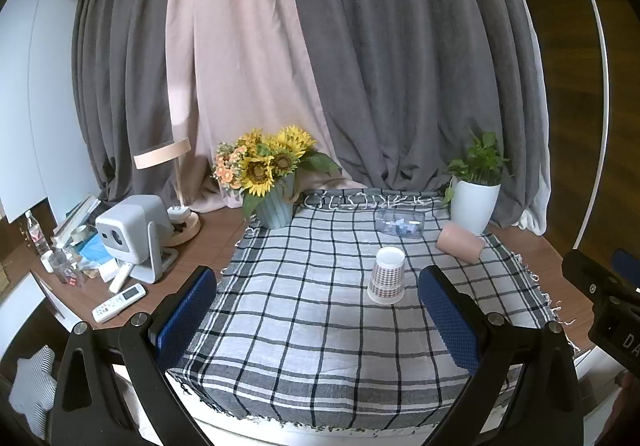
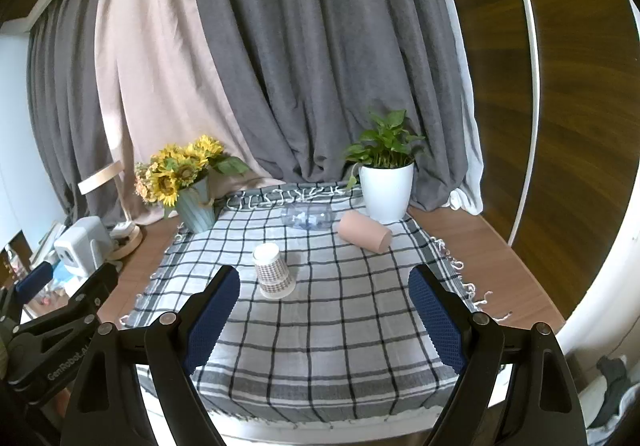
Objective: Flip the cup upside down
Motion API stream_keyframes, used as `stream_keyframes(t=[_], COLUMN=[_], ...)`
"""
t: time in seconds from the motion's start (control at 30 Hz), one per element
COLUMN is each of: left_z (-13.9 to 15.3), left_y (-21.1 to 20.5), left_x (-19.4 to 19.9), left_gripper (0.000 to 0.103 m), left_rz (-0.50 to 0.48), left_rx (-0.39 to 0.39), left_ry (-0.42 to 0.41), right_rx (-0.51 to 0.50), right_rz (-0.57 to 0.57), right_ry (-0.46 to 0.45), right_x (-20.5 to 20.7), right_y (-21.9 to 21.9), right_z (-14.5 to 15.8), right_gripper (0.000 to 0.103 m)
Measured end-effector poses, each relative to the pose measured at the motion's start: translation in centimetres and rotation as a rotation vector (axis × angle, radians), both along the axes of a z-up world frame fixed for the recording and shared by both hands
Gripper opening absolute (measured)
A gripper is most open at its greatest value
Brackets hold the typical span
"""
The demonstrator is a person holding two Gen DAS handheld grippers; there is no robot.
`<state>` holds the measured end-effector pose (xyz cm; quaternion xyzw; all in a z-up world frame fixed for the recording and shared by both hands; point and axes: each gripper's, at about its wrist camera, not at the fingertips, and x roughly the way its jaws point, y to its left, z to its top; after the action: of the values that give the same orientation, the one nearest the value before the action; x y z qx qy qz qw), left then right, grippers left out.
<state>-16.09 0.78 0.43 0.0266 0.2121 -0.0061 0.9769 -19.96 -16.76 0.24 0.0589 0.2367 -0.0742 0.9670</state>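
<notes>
At the far left of the wooden worktop (image 1: pixel 224 242) sits a clutter of small things: a white remote control (image 1: pixel 119 301), a grey projector (image 1: pixel 134 232) on its stand, and behind it a round-headed wooden desk lamp (image 1: pixel 164 154). Next comes a ribbed teal vase of sunflowers (image 1: pixel 264 166), standing at the back left corner of the checked cloth (image 1: pixel 304 326) that covers the middle of the worktop.

The left gripper (image 1: pixel 316 320) hovers over the near part of that cloth, its jaws spread wide with nothing between them; the blue pads (image 1: pixel 188 314) frame bare cloth. The paper cup (image 1: pixel 386 275) stands upside down on the cloth, wide mouth down and white base up (its sides carry a small brown check pattern), just ahead of the left gripper's right finger and apart from it.

Behind the cup, a clear plastic container (image 1: pixel 400 223) lies on its side near the fringed back edge of the cloth. To its right a pink cup (image 1: pixel 460 242) lies tipped over, close beside a white pot with a green plant (image 1: pixel 476 186).

The right gripper (image 2: pixel 324 320) is likewise held above the near cloth with jaws wide and empty; in its view the paper cup sits just beyond its left finger, not touching.
</notes>
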Motion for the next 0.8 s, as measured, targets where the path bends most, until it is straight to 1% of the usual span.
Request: stream_keyframes(t=[0.8], left_z=[0.02], left_y=[0.24], left_x=[-0.13], left_gripper=[0.103], left_rz=[-0.005], left_rx=[0.012], left_ry=[-0.006], right_rx=[-0.004], right_rz=[-0.007], right_ry=[0.000], right_x=[-0.21], right_y=[0.28], right_z=[-0.05], right_gripper=[0.086])
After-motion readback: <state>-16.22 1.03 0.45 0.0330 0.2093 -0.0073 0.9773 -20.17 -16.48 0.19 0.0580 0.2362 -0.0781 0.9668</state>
